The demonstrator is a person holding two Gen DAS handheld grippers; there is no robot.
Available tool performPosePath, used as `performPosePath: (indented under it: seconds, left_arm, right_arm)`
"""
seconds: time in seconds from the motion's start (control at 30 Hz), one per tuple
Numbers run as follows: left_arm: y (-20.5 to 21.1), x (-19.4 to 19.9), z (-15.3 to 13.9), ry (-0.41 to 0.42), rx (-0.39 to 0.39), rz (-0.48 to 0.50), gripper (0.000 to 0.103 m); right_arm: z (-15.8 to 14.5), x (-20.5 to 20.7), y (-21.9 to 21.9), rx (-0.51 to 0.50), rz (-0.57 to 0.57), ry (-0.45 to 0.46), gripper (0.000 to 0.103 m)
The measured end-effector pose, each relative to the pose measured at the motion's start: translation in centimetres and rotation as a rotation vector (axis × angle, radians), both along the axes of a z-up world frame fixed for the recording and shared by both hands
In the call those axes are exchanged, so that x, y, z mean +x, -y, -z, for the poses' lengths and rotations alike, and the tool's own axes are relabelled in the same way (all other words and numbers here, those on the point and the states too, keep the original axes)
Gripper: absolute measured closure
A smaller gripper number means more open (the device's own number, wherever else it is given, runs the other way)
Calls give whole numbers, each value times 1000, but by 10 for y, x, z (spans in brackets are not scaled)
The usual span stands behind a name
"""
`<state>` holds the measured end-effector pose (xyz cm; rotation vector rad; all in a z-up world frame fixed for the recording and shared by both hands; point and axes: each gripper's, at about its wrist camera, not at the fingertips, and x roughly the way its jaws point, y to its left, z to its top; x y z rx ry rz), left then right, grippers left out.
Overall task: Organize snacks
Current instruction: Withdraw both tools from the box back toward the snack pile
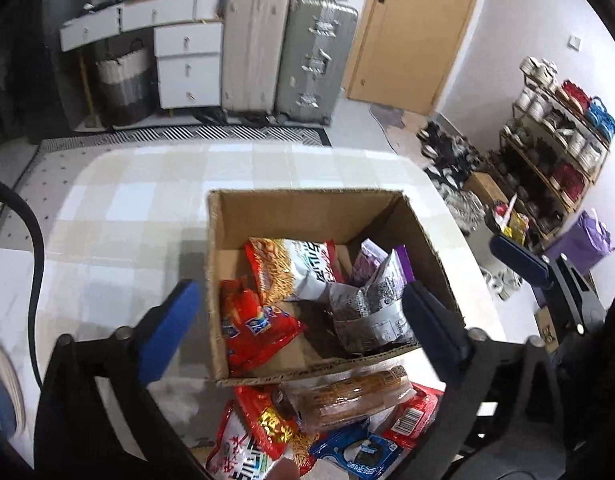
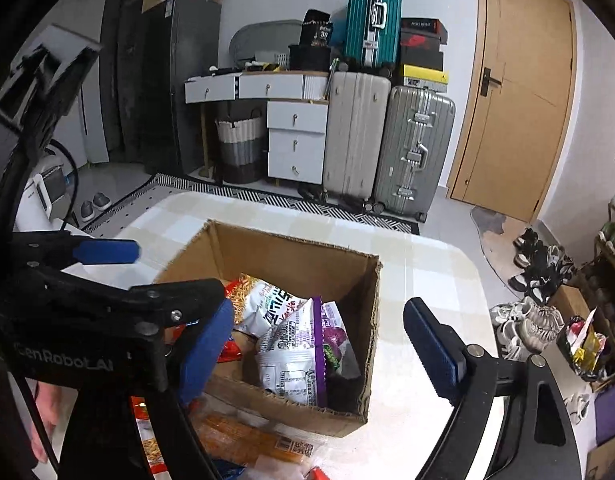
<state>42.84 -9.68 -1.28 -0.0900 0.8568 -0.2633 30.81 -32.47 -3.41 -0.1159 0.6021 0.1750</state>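
An open cardboard box [image 1: 307,208] stands on the checked table and holds a red snack bag [image 1: 255,328], a white and orange noodle-snack bag [image 1: 295,268] and a purple and grey bag [image 1: 371,304]. Loose snacks lie in front of it: a clear pack of brown biscuits [image 1: 355,396], red packets [image 1: 267,420] and a blue cookie pack [image 1: 359,452]. My left gripper [image 1: 299,320] is open and empty above the box's near side. My right gripper [image 2: 319,344] is open and empty over the box [image 2: 291,248], above the purple bag [image 2: 307,356]. The left gripper's fingers [image 2: 107,251] show at the left.
The checked table [image 1: 147,200] extends left and behind the box. Beyond it stand suitcases [image 2: 387,140], white drawers [image 2: 295,140], a basket [image 2: 239,144] and a wooden door [image 2: 519,100]. Shoes and a rack [image 1: 555,152] fill the floor at the right.
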Motion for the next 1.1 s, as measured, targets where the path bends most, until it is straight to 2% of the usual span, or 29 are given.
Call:
performPosePath:
  seconds: [0.1, 0.17, 0.43, 0.7, 0.9, 1.1]
  left_arm:
    - [-8, -14, -13, 2, -43, -3, 1]
    - [-11, -23, -20, -6, -52, 3, 1]
    - [-19, -79, -59, 65, -7, -8, 1]
    - [-32, -171, -109, 243, 50, -74, 1]
    - [-44, -234, -146, 330, 60, -102, 1]
    - [-55, -299, -171, 414, 94, -121, 1]
  right_arm:
    - [-11, -13, 1, 0, 15, 32, 5]
    - [-19, -23, 1, 8, 15, 48, 4]
    - [-46, -67, 3, 71, 17, 68, 1]
    - [-77, -131, -4, 113, 17, 135, 1]
    - [-101, -187, -9, 137, 10, 195, 1]
    - [-117, -235, -14, 164, -11, 243, 1]
